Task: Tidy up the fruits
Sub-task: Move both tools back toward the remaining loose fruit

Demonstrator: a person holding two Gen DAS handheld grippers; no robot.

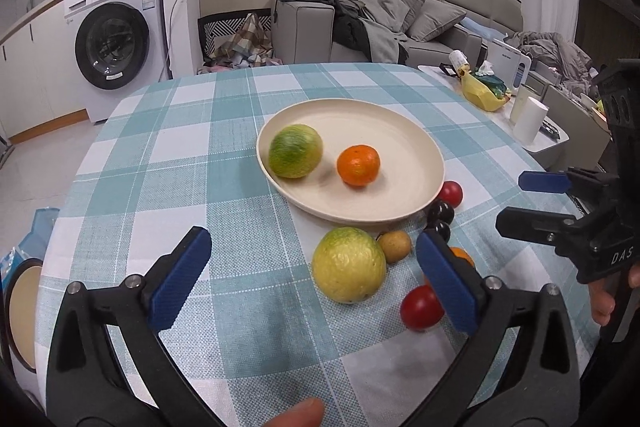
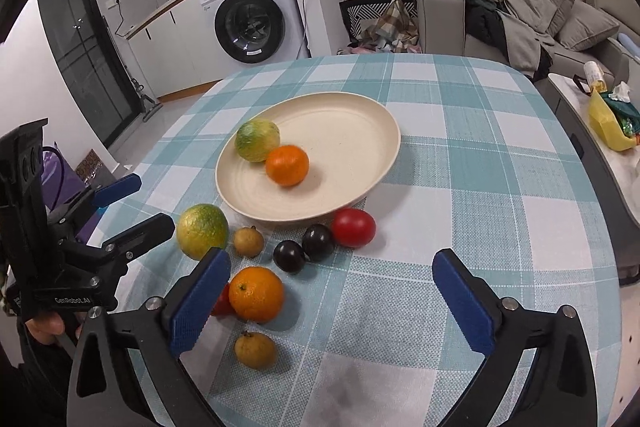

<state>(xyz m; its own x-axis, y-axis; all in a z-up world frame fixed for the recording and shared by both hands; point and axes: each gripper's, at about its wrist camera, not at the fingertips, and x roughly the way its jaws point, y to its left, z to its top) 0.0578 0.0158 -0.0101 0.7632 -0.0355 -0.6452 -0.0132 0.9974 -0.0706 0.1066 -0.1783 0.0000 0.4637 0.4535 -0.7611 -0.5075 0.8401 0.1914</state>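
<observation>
**Two fruits plated, the rest waiting on the cloth**

Left wrist view: the left gripper (image 1: 312, 275) was held spread wide and empty above the checked tablecloth (image 1: 168, 155). A yellow-green citrus (image 1: 349, 265) lay between its fingers' line of sight. On the cream plate (image 1: 400, 147), a green citrus (image 1: 295, 151) and a mandarin (image 1: 358, 165) were seen apart.

Right wrist view: the right gripper (image 2: 332, 299) was likewise spread, gripping nothing. An orange (image 2: 256, 293) lay just beside its left finger; a small brown fruit (image 2: 255, 349), two dark plums (image 2: 304, 249) and a red tomato (image 2: 353, 227) were noted off the plate.

Step judged: loading underway. Next, a loose fruit must be straddled, pinched gently and carried over.
</observation>
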